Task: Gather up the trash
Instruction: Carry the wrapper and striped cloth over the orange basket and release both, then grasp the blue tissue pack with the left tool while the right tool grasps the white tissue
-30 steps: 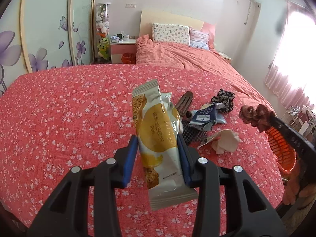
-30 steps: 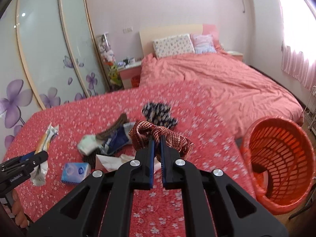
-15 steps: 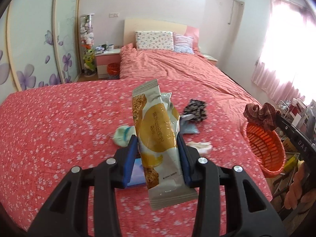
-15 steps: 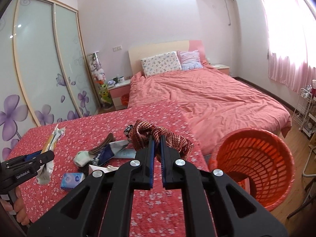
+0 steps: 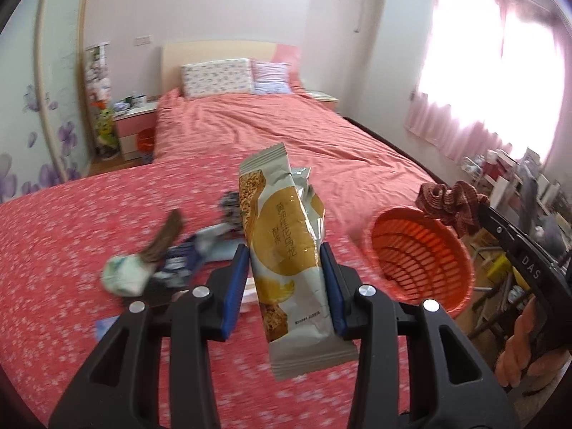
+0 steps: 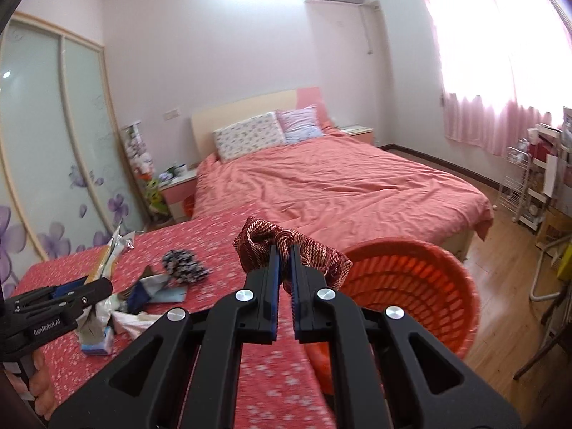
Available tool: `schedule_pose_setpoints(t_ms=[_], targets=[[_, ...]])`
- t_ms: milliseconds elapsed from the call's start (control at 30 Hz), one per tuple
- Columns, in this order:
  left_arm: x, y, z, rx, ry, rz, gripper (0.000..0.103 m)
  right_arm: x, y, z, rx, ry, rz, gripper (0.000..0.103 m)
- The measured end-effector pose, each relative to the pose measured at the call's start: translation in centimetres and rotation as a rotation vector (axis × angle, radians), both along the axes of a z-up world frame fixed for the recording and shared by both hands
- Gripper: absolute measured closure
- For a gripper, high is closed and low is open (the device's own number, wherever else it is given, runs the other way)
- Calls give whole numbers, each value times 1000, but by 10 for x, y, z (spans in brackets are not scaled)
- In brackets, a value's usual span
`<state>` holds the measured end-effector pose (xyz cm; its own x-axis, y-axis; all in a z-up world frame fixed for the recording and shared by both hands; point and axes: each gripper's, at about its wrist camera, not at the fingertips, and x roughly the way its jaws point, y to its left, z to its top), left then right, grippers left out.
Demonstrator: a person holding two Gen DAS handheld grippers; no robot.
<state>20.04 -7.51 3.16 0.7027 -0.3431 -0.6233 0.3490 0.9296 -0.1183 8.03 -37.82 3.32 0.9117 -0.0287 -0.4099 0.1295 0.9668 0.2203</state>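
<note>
My left gripper [image 5: 284, 275] is shut on a yellow and white snack wrapper [image 5: 289, 250] and holds it upright above the red flowered cover. My right gripper [image 6: 282, 268] is shut on a dark red woven cloth scrunchie [image 6: 289, 250], just left of the orange trash basket [image 6: 411, 293]. In the left wrist view the scrunchie [image 5: 450, 203] hangs over the basket's [image 5: 418, 250] far right rim. A pile of scraps [image 5: 171, 261] lies on the cover left of the wrapper: a crumpled tissue, a brown strip, blue packets.
A black patterned cloth [image 6: 184, 266] and a blue packet [image 6: 96, 346] lie on the cover. A bed with a pink duvet [image 6: 339, 186] stands behind. A nightstand [image 5: 134, 132] is at the back left, a wire rack [image 6: 525, 186] at the right.
Both grippers have moved right toward the basket. The scrunchie now hangs at the basket's rim. The wrapper stays gripped and the pile has slid left in view.
</note>
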Motion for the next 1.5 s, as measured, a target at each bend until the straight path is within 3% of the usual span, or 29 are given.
schedule_pose_setpoints(t_ms=[500,733,767,833,867,900,967,1500], targets=[[15,-143,-27,-9,46,-235,63,1,-81,-21,60,15,-168,97],[32,-190,-51,5,92,-292,62,9,-100,-32,109,35,-207,97],[34,-196,-55,10,97,-294,60,11,-104,-34,120,38,-210,96],[39,-205,-65,31,104,-290,44,19,-110,-39,142,56,-202,91],[44,-207,-67,42,105,-284,41,21,-112,-42,149,67,-200,86],[47,-209,-72,61,109,-269,39,24,-112,-45,148,80,-204,73],[51,-205,-78,76,123,-249,38,24,-116,-51,141,97,-218,65],[40,-89,-73,146,81,-64,32,12,-80,-37,52,133,-188,54]])
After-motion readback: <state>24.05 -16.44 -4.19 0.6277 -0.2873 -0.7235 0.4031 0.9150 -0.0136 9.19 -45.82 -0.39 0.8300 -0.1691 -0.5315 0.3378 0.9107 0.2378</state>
